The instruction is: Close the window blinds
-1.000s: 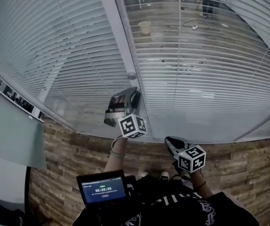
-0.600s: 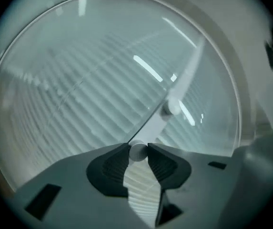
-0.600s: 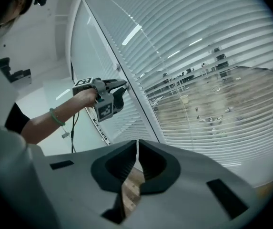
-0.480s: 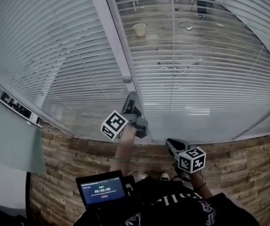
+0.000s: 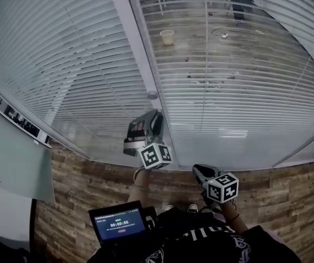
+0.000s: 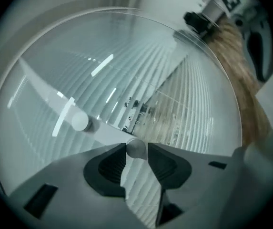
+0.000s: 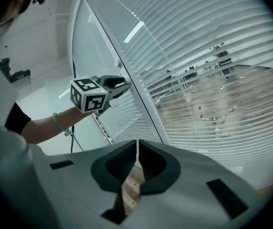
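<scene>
Tongs, head view: the left tongs (image 5: 153,117) are raised at the window with jaws apart and empty. The right tongs (image 5: 199,170) hang low by the wooden wall strip (image 5: 91,174), well away from the glass.
Knob, head view: one round knob (image 5: 152,95) sits on the upright frame bar (image 5: 129,32), just above the left tongs' tips and apart from them.
Blinds, head view: two slatted panels, the left panel (image 5: 47,64) and the right panel (image 5: 244,92), flank the frame bar. Their slats run level. The right panel lets the floor beyond show through, so I judge it not yet closed.
Left gripper view: the jaws stand wide, with the knob framed in the gap at their tips, straight ahead. The pads do not seem to press on it. A second round shape (image 6: 80,122) lies beside the frame bar; I cannot tell whether it is another knob or a reflection.
Right gripper view: the jaws are together with nothing between them. The left tongs show off to the left, against the frame bar.
Coming move, as a judgement: the left hand is nearer, and it needs a short push along the knob's outward axis before closing.
</scene>
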`<state>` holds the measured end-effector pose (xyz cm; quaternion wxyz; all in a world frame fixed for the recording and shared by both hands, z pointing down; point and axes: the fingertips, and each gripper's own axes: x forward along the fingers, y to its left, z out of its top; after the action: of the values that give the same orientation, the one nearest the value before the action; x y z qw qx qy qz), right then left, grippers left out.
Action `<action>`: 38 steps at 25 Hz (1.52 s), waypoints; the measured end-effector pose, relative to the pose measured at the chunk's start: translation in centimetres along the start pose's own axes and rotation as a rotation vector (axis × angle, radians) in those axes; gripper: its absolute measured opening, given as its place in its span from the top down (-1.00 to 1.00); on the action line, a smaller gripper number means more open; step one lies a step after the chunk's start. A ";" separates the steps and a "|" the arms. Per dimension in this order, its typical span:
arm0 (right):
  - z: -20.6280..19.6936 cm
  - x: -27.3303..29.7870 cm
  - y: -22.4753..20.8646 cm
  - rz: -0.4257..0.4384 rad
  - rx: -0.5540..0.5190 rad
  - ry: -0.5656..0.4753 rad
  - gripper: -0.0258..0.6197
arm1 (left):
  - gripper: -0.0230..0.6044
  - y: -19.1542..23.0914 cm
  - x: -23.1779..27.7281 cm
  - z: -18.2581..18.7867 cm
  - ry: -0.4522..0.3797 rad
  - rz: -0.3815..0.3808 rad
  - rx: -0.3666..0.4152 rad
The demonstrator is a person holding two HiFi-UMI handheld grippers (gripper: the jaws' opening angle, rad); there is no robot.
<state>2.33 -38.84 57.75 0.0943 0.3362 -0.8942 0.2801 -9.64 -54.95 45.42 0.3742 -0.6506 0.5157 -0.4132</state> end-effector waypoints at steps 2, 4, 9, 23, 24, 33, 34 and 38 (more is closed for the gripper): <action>0.0 -0.1 0.0 -0.001 0.003 0.006 0.84 | 0.52 0.5 0.1 0.1 0.020 -0.005 0.126; -0.2 -0.2 -0.3 -0.008 0.009 0.010 0.84 | 0.52 0.7 0.3 0.1 0.006 -0.021 0.120; -0.6 -0.4 -0.9 -0.027 0.034 0.007 0.84 | 0.52 1.3 0.4 -0.3 -0.069 -0.067 -0.628; 0.5 -1.1 -0.6 -0.023 0.049 0.015 0.84 | 0.50 2.5 -0.8 0.4 -0.075 -0.039 -0.782; 0.4 -1.1 -0.7 -0.024 0.050 0.017 0.84 | 0.50 2.4 -0.9 0.6 -0.045 -0.015 -0.569; -0.3 -1.2 -0.8 -0.024 0.061 0.026 0.84 | 0.47 1.9 0.2 0.9 0.014 -0.012 0.086; -0.6 -1.1 -0.9 -0.025 0.063 0.028 0.84 | 0.51 1.9 0.3 0.8 0.007 -0.018 0.059; -1.7 -1.1 -1.6 -0.023 0.067 0.026 0.84 | 0.51 1.4 0.2 0.5 -0.038 -0.058 -0.459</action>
<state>4.14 -38.24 59.50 0.0977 0.3459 -0.8790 0.3132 -9.69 -55.35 43.97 0.2140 -0.7408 0.5701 -0.2835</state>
